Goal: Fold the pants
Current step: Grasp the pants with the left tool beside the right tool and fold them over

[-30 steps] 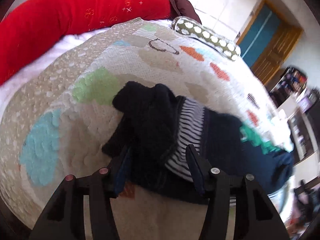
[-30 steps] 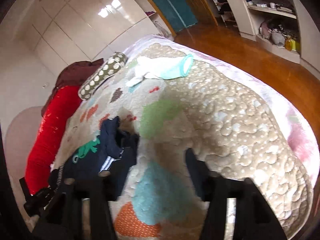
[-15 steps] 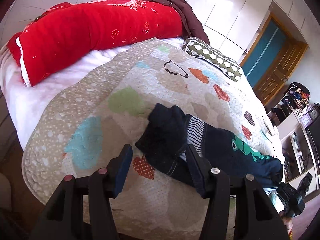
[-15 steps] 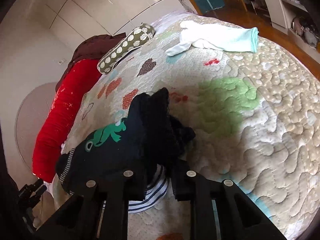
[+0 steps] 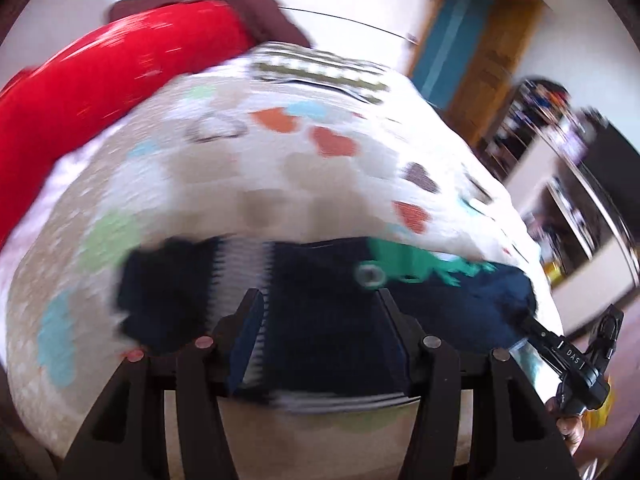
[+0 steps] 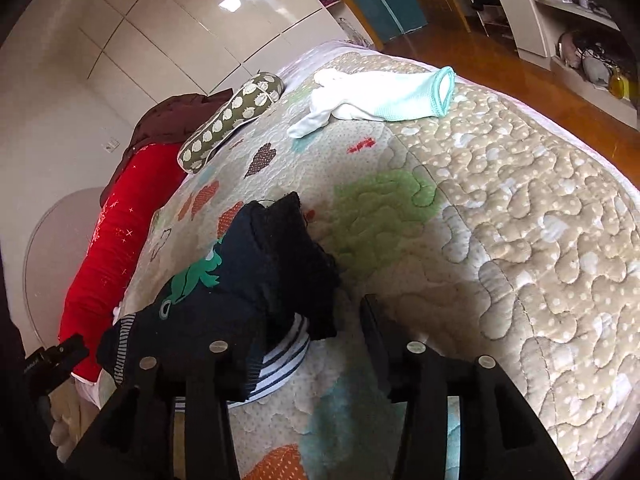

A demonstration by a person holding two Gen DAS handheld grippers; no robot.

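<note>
Both jaws stand wide apart on each tool. Between the left gripper (image 5: 322,300) fingers lies the navy cloth of the pants (image 5: 332,320), though that blurred view does not show whether the fingertips touch it. At the right gripper (image 6: 316,312), the left finger is hidden behind the bunched pants (image 6: 244,280) (green frog print, striped cuff) and the right finger hangs over bare quilt (image 6: 520,220). Farther off lie a white-and-mint garment (image 6: 384,98), a spotted bolster (image 6: 232,120) and a red pillow (image 6: 108,248).
</note>
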